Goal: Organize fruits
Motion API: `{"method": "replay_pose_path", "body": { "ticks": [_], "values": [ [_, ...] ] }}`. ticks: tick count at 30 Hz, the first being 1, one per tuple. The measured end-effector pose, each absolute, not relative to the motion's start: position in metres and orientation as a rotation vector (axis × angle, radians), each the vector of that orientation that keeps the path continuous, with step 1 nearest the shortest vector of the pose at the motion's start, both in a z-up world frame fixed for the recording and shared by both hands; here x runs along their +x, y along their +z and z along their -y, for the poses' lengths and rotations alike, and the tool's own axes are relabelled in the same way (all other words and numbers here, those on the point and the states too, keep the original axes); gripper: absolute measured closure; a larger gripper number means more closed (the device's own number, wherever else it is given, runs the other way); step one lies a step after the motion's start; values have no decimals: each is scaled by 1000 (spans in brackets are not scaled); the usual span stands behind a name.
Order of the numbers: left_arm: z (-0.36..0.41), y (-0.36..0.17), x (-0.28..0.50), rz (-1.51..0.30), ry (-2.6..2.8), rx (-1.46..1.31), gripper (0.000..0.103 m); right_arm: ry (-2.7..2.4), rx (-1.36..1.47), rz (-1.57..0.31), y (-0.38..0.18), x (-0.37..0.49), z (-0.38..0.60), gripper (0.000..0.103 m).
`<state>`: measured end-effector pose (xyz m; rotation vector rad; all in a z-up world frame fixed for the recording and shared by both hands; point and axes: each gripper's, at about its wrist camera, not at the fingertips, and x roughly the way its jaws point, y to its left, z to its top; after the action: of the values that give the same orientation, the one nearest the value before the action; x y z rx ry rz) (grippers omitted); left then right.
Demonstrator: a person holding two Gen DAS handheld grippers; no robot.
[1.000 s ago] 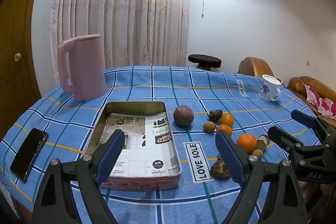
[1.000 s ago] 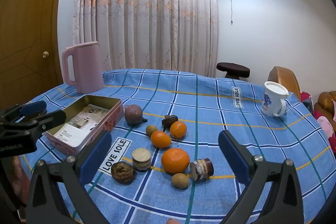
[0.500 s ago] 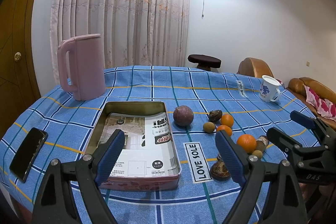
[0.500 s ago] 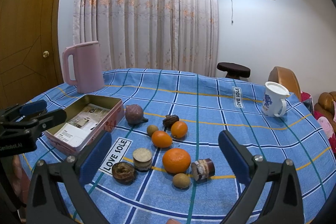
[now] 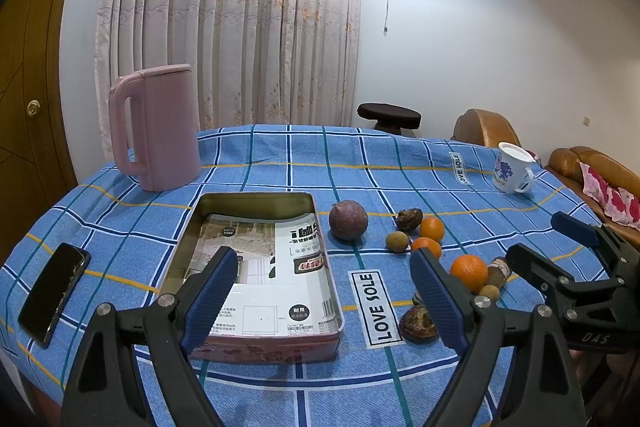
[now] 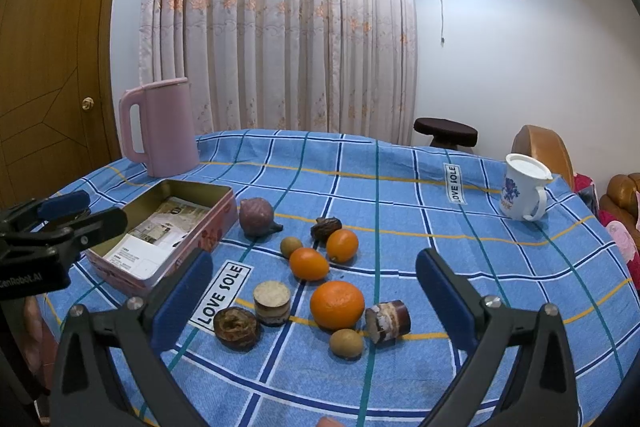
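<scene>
Orange fruit [image 6: 337,305] lies just ahead between the wide-spread fingers of the empty right gripper [image 6: 316,295]; descend centred, squeezing gently. Left gripper [image 5: 324,301], likewise released, hovers over the tin [image 5: 256,347].

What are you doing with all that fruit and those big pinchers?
A person holds two grippers over a table with a blue checked cloth. The left gripper hovers by the tin, which holds only a booklet. The right gripper hangs over the fruit: a big orange, two small oranges, a purple fruit and other small pieces. Both grippers are open and empty. No fruit is in the tin yet.
</scene>
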<state>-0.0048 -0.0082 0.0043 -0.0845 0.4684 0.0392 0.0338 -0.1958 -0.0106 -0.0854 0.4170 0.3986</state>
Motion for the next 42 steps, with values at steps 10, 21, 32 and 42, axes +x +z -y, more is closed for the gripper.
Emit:
{"method": "replay_pose_path", "body": {
  "ticks": [10, 21, 32, 42],
  "values": [
    [8, 3, -5, -471, 38, -86, 14, 400, -88, -420, -12, 34, 195, 0],
    [12, -4, -2, -485, 27, -87, 14, 387, -82, -431, -18, 36, 200, 0],
    [59, -36, 10, -535, -97, 4, 14, 318, -112, -513, -52, 43, 227, 14],
    [83, -61, 30, -620, -189, 33, 30, 390, -94, -609, -71, 50, 226, 47]
  ]
}}
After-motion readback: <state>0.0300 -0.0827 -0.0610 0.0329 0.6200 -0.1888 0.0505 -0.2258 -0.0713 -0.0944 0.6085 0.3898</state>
